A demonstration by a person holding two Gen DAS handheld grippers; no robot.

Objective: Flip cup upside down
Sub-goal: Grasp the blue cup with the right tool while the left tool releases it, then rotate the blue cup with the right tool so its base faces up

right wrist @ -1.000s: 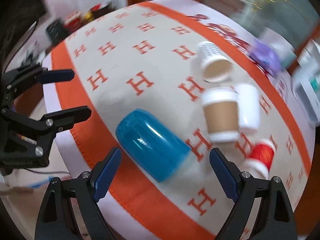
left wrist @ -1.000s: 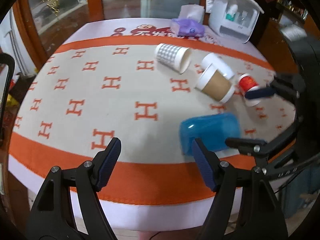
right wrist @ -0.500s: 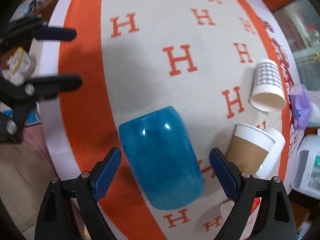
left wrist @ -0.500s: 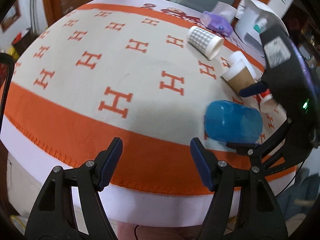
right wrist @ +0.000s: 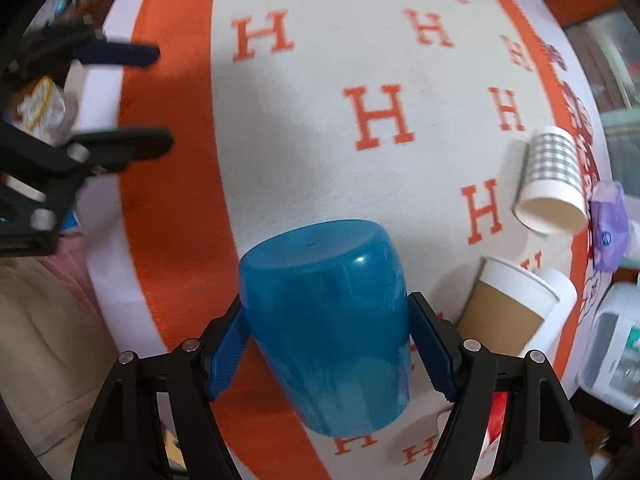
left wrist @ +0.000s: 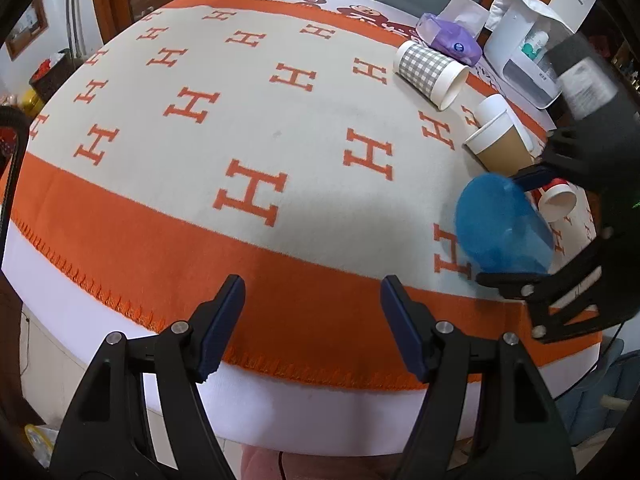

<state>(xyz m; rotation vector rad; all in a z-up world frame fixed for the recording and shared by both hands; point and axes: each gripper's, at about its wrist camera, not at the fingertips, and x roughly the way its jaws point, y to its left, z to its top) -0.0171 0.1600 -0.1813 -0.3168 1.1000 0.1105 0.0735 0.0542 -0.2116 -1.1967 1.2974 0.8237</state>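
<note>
A translucent blue plastic cup (right wrist: 328,320) lies on its side on the table near the front edge, its closed base pointing away from the right wrist camera. My right gripper (right wrist: 330,344) is shut on the blue cup, one pad on each side of its body. In the left wrist view the blue cup (left wrist: 500,228) sits at the right between the right gripper's fingers (left wrist: 532,174). My left gripper (left wrist: 312,320) is open and empty, above the orange border at the table's front edge, well left of the cup.
The table carries a cream cloth (left wrist: 256,120) with orange H marks and an orange border. A brown sleeved paper cup (right wrist: 504,312), a checked paper cup (right wrist: 552,184), a white cup (left wrist: 496,110) and a small red cup (left wrist: 558,200) lie on their sides. A purple pack (left wrist: 450,38) and white dispenser (left wrist: 524,64) stand behind.
My right gripper moved in over the blue cup and closed on it. The left gripper drew back towards the table's front edge and stayed open.
</note>
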